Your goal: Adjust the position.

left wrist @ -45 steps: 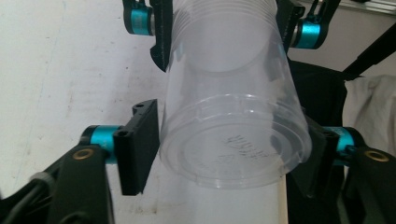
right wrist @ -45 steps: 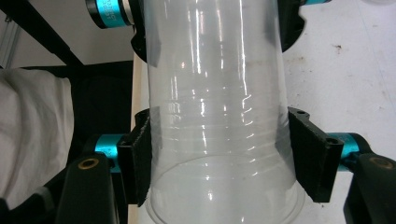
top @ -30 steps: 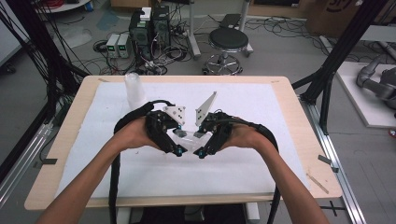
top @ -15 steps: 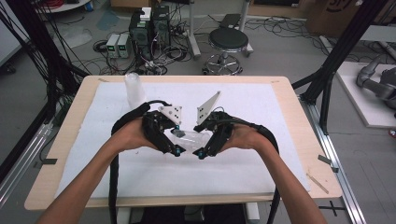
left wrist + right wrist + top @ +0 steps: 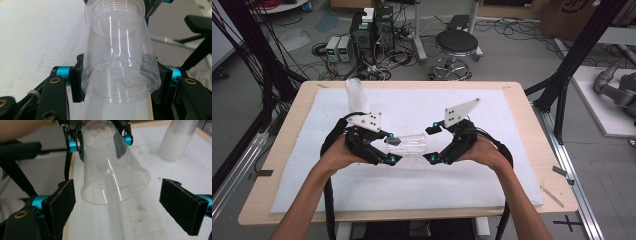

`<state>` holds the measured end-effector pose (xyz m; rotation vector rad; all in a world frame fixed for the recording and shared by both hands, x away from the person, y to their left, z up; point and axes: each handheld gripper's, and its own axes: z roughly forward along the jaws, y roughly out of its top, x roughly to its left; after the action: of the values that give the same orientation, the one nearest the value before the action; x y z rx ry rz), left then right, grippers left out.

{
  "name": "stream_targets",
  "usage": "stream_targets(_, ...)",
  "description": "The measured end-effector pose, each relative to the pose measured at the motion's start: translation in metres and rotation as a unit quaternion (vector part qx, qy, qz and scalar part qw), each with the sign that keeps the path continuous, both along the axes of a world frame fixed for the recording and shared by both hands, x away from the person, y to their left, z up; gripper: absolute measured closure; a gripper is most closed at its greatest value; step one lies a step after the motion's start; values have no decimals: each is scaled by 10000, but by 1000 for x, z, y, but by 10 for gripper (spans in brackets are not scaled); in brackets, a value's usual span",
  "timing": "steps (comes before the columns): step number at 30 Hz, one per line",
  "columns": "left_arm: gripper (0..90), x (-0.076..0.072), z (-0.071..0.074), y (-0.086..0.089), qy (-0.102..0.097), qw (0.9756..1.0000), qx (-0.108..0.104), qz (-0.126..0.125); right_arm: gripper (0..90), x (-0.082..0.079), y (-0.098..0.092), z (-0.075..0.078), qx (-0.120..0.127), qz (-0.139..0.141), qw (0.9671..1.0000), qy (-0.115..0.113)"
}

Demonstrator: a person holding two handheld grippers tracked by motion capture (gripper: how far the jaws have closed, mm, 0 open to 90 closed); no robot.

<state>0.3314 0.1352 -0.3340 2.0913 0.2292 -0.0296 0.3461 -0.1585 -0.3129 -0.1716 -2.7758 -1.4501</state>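
1 clear plastic cup (image 5: 408,144) is being held sideways above the desk (image 5: 512,150) by the left tongs (image 5: 391,150), clamping its base. The right tongs (image 5: 431,144) are standing wide open, gripping nothing, with the cup's rim between them.

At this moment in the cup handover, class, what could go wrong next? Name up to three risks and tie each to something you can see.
1. The left gripper clamps the thin clear cup near its base; a harder squeeze could buckle it.
2. The right gripper stands open around the rim; closing off-centre could knock the cup loose.
3. The stack of cups stands upright close behind the left hand; a backward swing could topple it.
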Motion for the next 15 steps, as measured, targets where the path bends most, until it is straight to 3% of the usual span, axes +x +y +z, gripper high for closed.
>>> stream_targets(6,416,-3,-10,9,-41,9981,-599,143,135,-4,-11,-8,617,-84,9981,14)
stream_targets(9,416,-3,-16,11,-129,9953,-939,181,135,-6,-13,-13,801,-132,9967,56)
stream_targets(10,416,-3,-16,11,-129,9953,-939,181,135,-6,-13,-13,801,-132,9967,56)
stream_targets(15,416,-4,-22,13,-229,9876,-1538,205,136,-8,-16,-24,1161,-182,9930,101)
